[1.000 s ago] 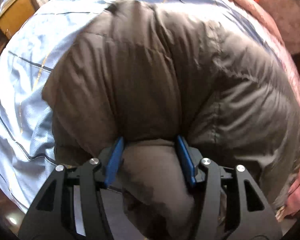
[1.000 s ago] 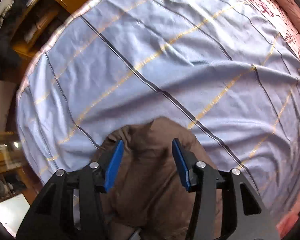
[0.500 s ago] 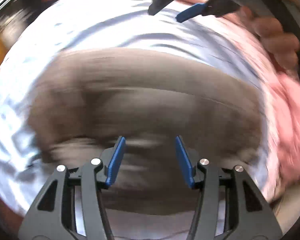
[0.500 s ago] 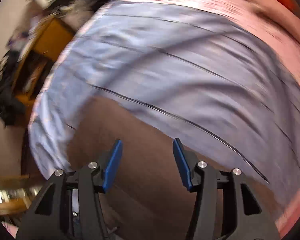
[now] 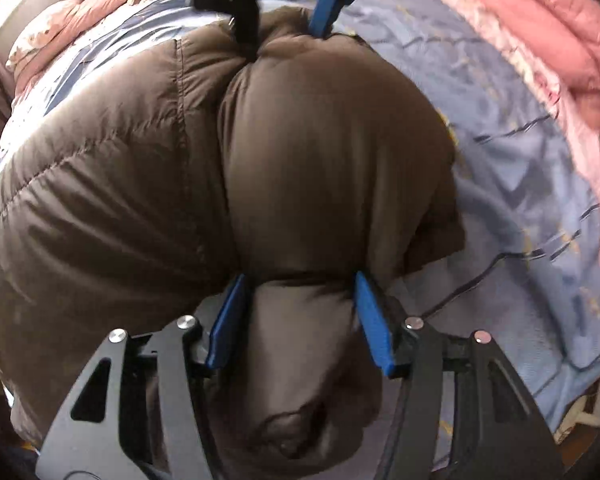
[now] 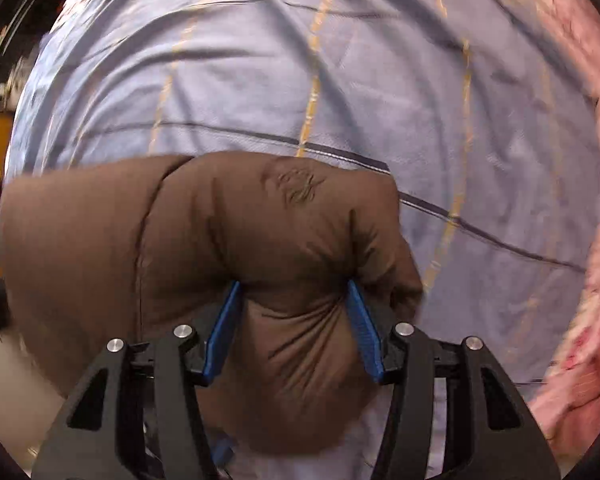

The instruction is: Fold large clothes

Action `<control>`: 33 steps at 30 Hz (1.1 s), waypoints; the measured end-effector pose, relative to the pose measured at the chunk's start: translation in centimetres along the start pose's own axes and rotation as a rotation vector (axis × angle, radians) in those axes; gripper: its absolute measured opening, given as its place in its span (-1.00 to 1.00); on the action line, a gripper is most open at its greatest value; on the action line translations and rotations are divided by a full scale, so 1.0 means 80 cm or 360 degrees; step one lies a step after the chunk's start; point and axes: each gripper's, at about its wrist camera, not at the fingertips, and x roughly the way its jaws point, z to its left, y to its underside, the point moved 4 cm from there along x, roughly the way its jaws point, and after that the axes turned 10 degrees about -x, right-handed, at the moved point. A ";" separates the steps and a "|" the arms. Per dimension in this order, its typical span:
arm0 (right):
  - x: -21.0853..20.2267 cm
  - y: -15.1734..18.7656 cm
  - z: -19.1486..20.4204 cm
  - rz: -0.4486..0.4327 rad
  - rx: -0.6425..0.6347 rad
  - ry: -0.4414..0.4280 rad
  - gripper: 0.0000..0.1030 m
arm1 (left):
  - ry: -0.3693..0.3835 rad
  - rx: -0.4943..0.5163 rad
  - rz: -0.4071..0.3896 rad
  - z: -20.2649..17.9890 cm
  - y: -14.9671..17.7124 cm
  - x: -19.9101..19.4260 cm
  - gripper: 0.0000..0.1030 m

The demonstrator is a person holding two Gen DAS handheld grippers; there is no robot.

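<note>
Bright daylight enters top left; fisheye edges bend, right-wrist rim smeared with blur.

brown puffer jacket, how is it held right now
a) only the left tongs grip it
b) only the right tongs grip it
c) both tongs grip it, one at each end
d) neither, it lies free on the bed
c: the left tongs pinch one end of the brown puffer jacket, and the right tongs pinch a bunch of it at the far end.

right gripper (image 6: pixel 294 294) now clamping brown jacket (image 5: pixel 300 152)
</note>
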 end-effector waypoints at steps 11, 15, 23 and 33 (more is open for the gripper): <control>-0.017 0.038 0.013 -0.0010 -0.0103 0.0040 0.11 | -0.0016 -0.0037 0.0125 -0.007 0.011 0.005 0.27; -0.032 0.039 0.015 -0.0112 -0.0018 0.0042 0.14 | 0.0036 0.0069 0.0033 -0.002 0.012 -0.018 0.16; -0.196 0.120 0.110 -0.0637 0.0123 0.0295 0.97 | 0.0076 -0.0807 -0.0268 0.243 -0.001 -0.208 0.96; -0.282 0.158 0.270 -0.0573 0.0231 0.0241 0.97 | -0.0060 -0.1071 -0.0128 0.358 -0.003 -0.292 0.96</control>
